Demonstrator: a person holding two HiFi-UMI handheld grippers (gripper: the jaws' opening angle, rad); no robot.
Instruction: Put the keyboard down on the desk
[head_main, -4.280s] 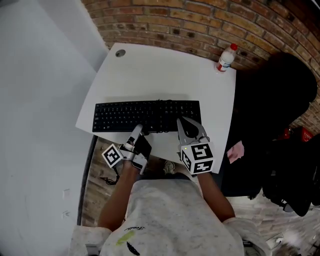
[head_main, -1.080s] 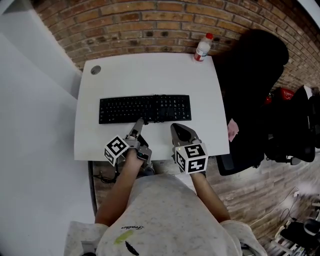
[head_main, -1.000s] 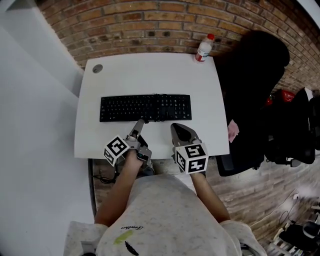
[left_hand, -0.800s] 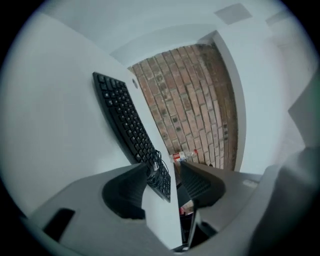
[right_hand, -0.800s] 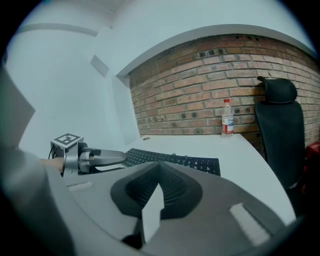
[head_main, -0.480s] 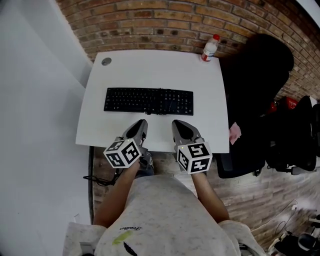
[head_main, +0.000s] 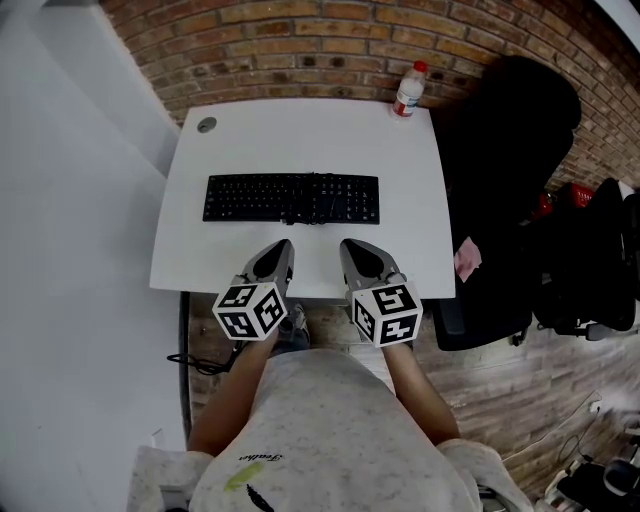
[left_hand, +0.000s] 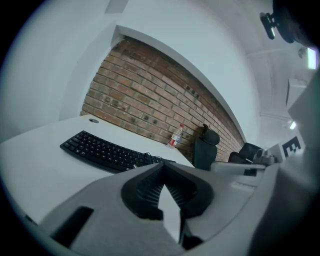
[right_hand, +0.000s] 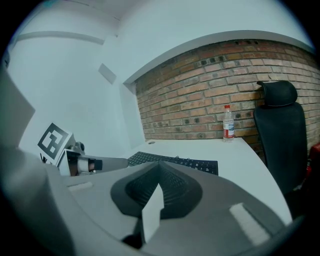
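Note:
A black keyboard (head_main: 291, 198) lies flat across the middle of the white desk (head_main: 190, 260), and it shows too in the left gripper view (left_hand: 102, 151) and the right gripper view (right_hand: 175, 162). Both grippers hover over the desk's near edge, apart from the keyboard. My left gripper (head_main: 279, 246) is shut with nothing between its jaws, its tips meeting (left_hand: 163, 165). My right gripper (head_main: 350, 246) is also shut and empty (right_hand: 159, 164). Each carries a cube with square markers.
A plastic water bottle (head_main: 408, 89) stands at the desk's far right corner by the brick wall. A grommet hole (head_main: 206, 125) sits at the far left corner. A black office chair (head_main: 520, 150) stands right of the desk, with a pink cloth (head_main: 467, 259) on it.
My left gripper has drawn back from the keyboard's front edge to the desk's near edge and its jaws have shut. The keyboard stays flat on the desk. The right gripper barely moved.

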